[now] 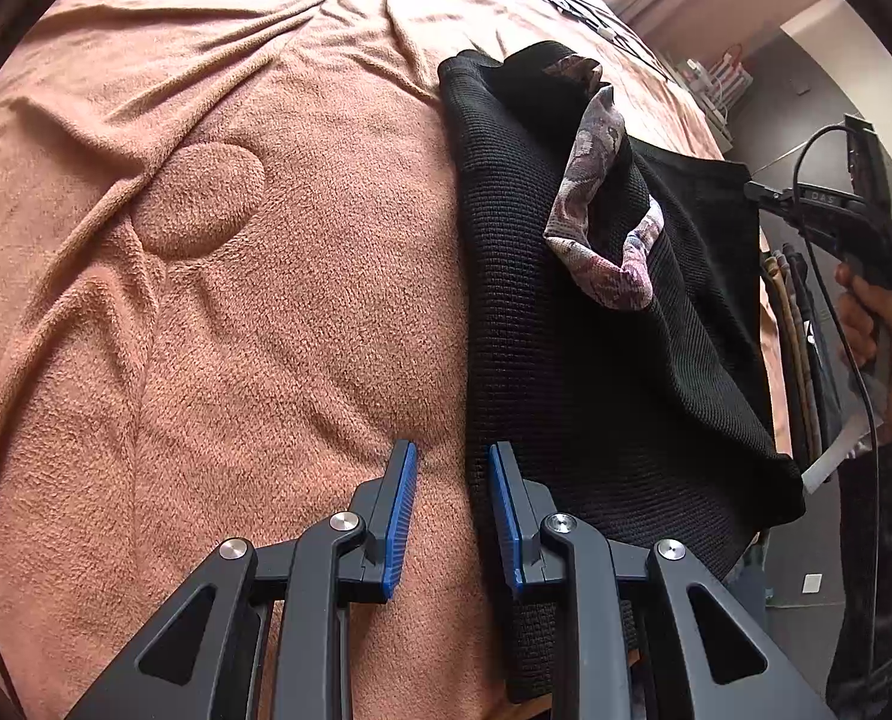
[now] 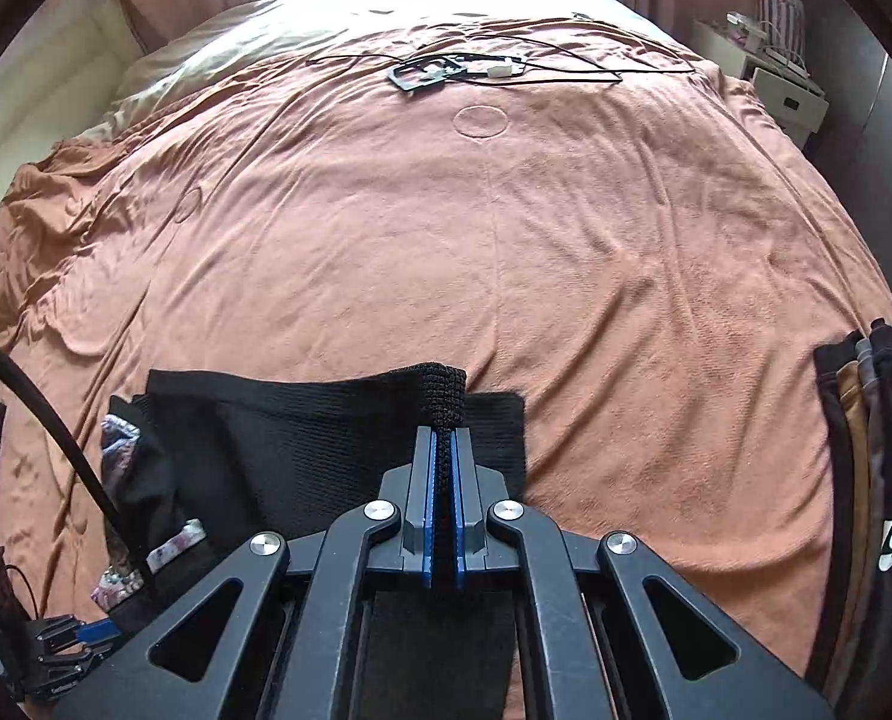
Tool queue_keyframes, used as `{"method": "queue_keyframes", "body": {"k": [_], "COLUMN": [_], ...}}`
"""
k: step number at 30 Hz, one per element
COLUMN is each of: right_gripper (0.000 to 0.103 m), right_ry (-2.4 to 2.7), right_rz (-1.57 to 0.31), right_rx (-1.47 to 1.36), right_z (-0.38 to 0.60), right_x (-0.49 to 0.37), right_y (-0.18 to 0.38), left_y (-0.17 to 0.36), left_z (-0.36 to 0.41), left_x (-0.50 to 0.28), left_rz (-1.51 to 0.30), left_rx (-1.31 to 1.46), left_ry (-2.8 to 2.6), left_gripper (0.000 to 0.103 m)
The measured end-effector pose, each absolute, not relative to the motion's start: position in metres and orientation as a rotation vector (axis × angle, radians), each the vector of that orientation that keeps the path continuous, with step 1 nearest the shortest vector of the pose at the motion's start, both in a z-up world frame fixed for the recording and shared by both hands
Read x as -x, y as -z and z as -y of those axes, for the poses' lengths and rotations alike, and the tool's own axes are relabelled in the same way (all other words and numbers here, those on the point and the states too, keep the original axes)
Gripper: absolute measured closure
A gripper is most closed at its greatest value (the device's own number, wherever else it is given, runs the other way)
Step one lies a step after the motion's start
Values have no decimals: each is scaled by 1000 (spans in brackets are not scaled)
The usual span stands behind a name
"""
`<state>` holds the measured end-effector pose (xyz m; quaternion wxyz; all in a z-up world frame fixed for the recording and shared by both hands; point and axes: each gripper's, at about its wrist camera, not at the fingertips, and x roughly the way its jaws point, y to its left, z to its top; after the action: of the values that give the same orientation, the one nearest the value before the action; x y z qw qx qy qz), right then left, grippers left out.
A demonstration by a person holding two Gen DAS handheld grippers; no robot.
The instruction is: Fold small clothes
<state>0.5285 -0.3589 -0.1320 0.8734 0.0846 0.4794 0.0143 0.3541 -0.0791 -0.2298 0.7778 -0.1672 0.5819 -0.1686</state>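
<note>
- Black garment lies on the bedspread, its long side running away from the left gripper.
- Left jaws stand part open and empty: one pad over the garment's near edge, the other over bare bedspread.
- Right gripper is clamped on a bunched fold of the garment, which sticks up past its tips.
- Right hand has the only hold, so the fold is likely its to carry.
</note>
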Motion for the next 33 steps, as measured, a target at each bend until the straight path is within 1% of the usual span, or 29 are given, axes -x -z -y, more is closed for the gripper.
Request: {"method": "queue_keyframes", "body": {"k": [10, 13, 16, 17, 18, 19, 20, 21, 22, 33], "right_gripper": [102, 102, 99, 96, 86, 67, 55, 37, 35, 35], "right_ry": [3, 11, -5, -10, -21, -37, -54, -69, -80, -232], "right_rz": [-1040, -1061, -1043, -1041, -1041, -1038, -1028, -1012, -998, -960], "right_rx": [-229, -225, -186, -171, -161, -157, -152, -143, -131, -81], "right_z": [373, 373, 368, 368, 366, 366, 365, 364, 363, 345], "right_x": [-559, -562, -551, -547, -541, -534, -526, -517, -509, -409], "right_y": [175, 180, 169, 165, 161, 157, 153, 148, 142, 109], "left_y": [228, 227, 227, 227, 228, 229, 229, 229, 228, 226], "left_z": [79, 80, 82, 82, 83, 83, 83, 84, 85, 91], "left_x": [-355, -355, -355, -355, -355, -355, -355, -355, -354, -353], "left_rz": [-1261, -1263, -1261, -1261, -1261, -1261, -1260, -1260, -1260, -1259], "left_rx": [357, 355, 345, 344, 344, 345, 344, 341, 337, 330], "left_ry": [364, 363, 361, 360, 359, 359, 359, 358, 358, 355], "left_gripper": [76, 76, 76, 76, 76, 76, 76, 76, 76, 76]}}
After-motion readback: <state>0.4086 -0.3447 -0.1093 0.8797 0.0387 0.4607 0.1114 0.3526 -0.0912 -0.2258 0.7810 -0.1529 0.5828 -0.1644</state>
